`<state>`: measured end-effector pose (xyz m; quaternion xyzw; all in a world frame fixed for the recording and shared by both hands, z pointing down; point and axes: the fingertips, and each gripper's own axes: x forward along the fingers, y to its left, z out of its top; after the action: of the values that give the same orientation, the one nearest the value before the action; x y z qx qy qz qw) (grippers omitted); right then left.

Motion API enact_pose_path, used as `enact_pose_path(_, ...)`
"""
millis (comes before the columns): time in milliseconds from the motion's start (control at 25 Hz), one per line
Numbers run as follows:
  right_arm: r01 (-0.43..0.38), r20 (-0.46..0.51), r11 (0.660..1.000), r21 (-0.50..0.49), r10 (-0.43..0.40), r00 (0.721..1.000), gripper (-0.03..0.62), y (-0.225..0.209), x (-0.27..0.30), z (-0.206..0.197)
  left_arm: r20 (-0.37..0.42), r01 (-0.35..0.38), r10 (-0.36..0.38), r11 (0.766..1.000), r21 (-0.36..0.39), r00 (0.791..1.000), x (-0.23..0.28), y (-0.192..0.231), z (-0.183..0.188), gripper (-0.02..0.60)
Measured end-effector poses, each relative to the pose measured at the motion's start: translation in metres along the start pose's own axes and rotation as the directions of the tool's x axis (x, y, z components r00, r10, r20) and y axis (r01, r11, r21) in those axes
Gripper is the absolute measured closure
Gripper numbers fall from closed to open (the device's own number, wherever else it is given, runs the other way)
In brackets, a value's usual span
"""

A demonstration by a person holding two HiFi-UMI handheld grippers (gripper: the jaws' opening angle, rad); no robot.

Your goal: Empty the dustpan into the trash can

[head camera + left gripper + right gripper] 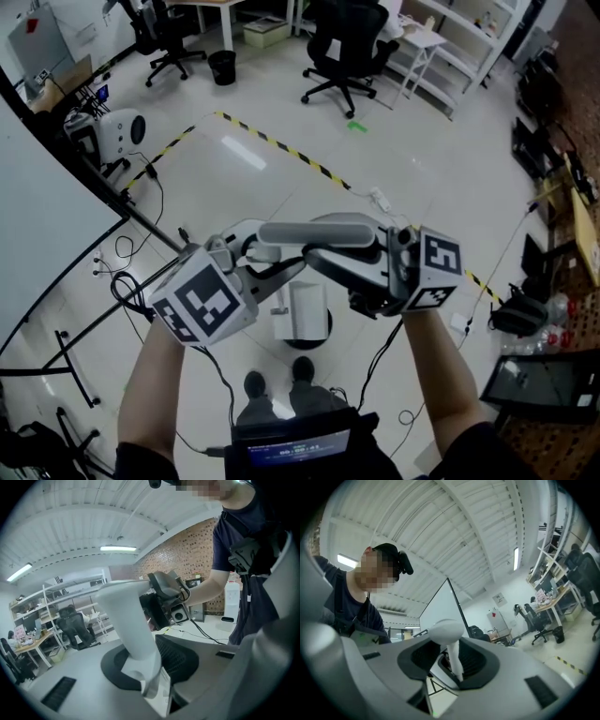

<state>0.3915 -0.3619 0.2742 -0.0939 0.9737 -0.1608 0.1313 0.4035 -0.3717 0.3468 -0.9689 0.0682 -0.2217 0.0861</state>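
Office floor: dustpan handle [314, 232] being held level
Left gripper [149, 667] and right gripper [451, 662] clamping it; tip slowly over trash can [302, 314] at 6 o'clock

From the head view we get only the middle of the handle [314, 232]; the left gripper [251, 253] and the right gripper [352, 262] cover both its ends. Beneath them a white box [305, 317] on a dark round base [323, 339] is half hidden, and we cannot tell whether it is pan or bin. The screen [291, 453] is cut by the bottom edge, its print too small for us to read. In the right gripper view the handle's rounded end [446, 631] hides the length behind it; in the left gripper view the handle masks part of the right gripper.
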Motion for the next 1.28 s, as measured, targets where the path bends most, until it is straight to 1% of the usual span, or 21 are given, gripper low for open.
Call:
enact_pose_path(240, -0.032, -0.099, 0.997, -0.067, 0.026, 0.995, 0.453, 0.018, 0.004, 0.011, 0.016, -0.024, 0.024, 1.0, 0.01, 1.0, -0.013, -0.007, 0.019, 0.489)
enact_pose_path(360, -0.048, -0.109, 0.996, -0.075, 0.039, 0.993, 0.453, 0.028, 0.004, 0.02, 0.026, -0.041, 0.041, 0.999, 0.021, 0.999, -0.018, -0.013, 0.033, 0.489)
enact_pose_path(440, -0.061, -0.104, 0.994, -0.093, 0.051, 0.993, 0.453, 0.039, 0.005, 0.027, 0.025, -0.061, 0.059, 0.997, 0.042, 0.998, -0.024, -0.016, 0.043, 0.491)
enact_pose_path(640, -0.116, -0.129, 0.979, -0.169, 0.094, 0.987, 0.454, 0.068, 0.01, 0.041, -0.004, -0.134, 0.135, 0.985, 0.106, 0.991, -0.038, -0.022, 0.063, 0.491)
enact_pose_path(760, -0.155, -0.156, 0.965, -0.213, 0.123, 0.98, 0.453, 0.08, 0.017, 0.05, -0.04, -0.202, 0.209, 0.971, 0.129, 0.977, -0.047, -0.021, 0.072, 0.491)
enact_pose_path(880, -0.205, -0.136, 0.945, -0.253, 0.175, 0.975, 0.453, 0.093, 0.022, 0.066, -0.048, -0.269, 0.278, 0.953, 0.137, 0.959, -0.055, -0.023, 0.086, 0.491)
enact_pose_path(1000, -0.245, -0.146, 0.937, -0.247, 0.214, 0.966, 0.453, 0.1, 0.024, 0.067, -0.047, -0.321, 0.329, 0.938, 0.13, 0.943, -0.064, -0.024, 0.091, 0.491)
enact_pose_path(1160, -0.298, -0.168, 0.934, -0.199, 0.267, 0.949, 0.453, 0.106, 0.02, 0.061, -0.074, -0.356, 0.366, 0.927, 0.119, 0.928, -0.067, -0.03, 0.091, 0.491)
enact_pose_path(1280, -0.329, -0.163, 0.92, -0.213, 0.299, 0.94, 0.453, 0.11, 0.026, 0.061, -0.095, -0.388, 0.397, 0.917, 0.094, 0.913, -0.07, -0.034, 0.086, 0.491)
